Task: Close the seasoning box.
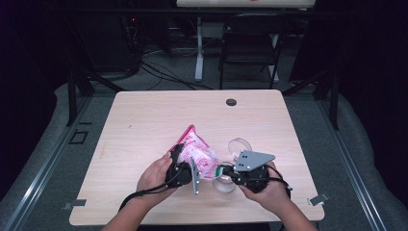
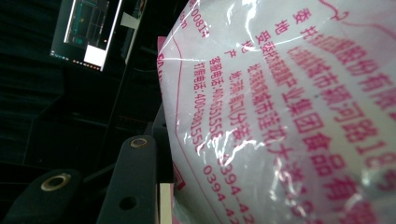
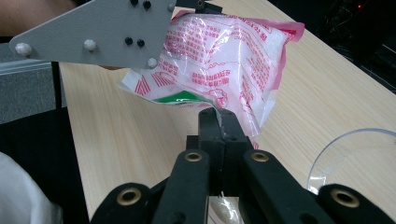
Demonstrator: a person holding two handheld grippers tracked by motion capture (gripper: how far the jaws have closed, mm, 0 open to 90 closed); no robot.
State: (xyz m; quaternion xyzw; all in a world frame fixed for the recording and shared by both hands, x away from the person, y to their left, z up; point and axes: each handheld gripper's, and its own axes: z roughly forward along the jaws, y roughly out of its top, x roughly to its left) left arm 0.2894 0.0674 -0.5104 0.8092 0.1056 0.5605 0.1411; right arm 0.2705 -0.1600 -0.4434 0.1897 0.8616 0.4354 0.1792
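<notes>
A clear plastic bag [image 1: 201, 155] with pink print and white contents is held tilted above the table's near middle. My left gripper [image 1: 181, 162] is shut on the bag's body from the left. In the left gripper view the bag [image 2: 289, 116] presses against one black finger [image 2: 133, 182], and the other jaw is hidden behind it. My right gripper [image 1: 226, 170] is shut on the bag's lower corner. In the right gripper view its jaws [image 3: 218, 122] pinch the film of the bag [image 3: 224, 51]. A clear glass bowl [image 1: 224, 184] stands just under that corner.
A second clear round container [image 1: 240, 144] [image 3: 355, 151] stands on the wooden table [image 1: 159, 110] behind the right hand. A cable hole [image 1: 231, 102] sits near the far edge. A dark chair [image 1: 250, 43] and cables are on the floor beyond the table.
</notes>
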